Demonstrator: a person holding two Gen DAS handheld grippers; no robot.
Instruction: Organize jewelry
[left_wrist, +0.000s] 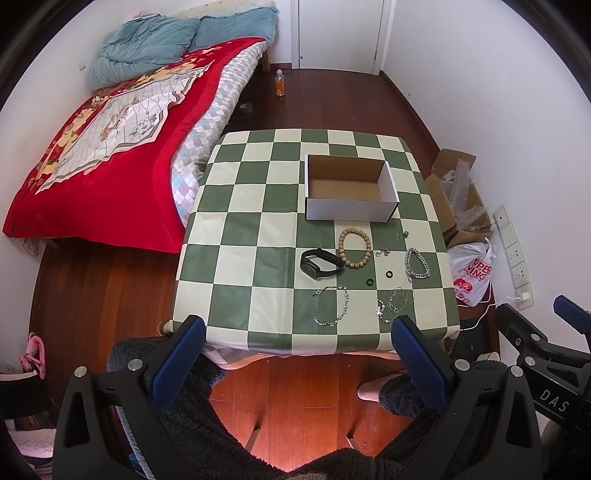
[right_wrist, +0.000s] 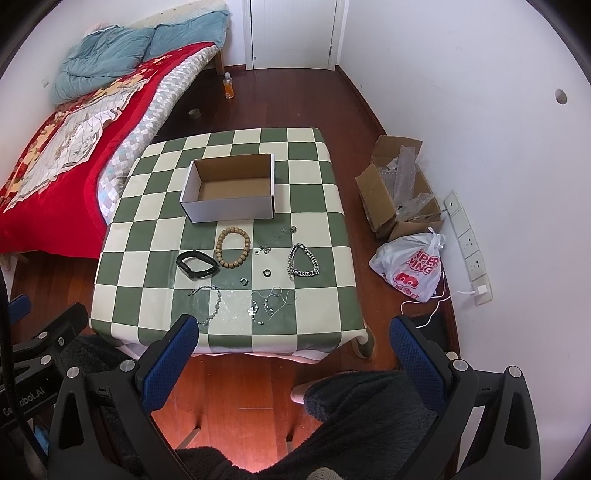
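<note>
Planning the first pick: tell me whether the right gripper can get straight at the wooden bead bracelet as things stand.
Probably yes. The right gripper is open and held back off the table's near edge; the wooden bead bracelet lies flat and uncovered. Only thin chains lie nearer, and the black band touches its left side.

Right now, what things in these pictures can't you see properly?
- Thin silver necklace, left wrist view: its tangled chain is too fine to trace.
- Two small black rings, right wrist view: too small to tell their material.
- Brown cardboard box on the floor, right wrist view: bubble wrap hides the contents.
- White open cardboard box on the table, both views: the near wall hides the front strip of its floor.
</note>
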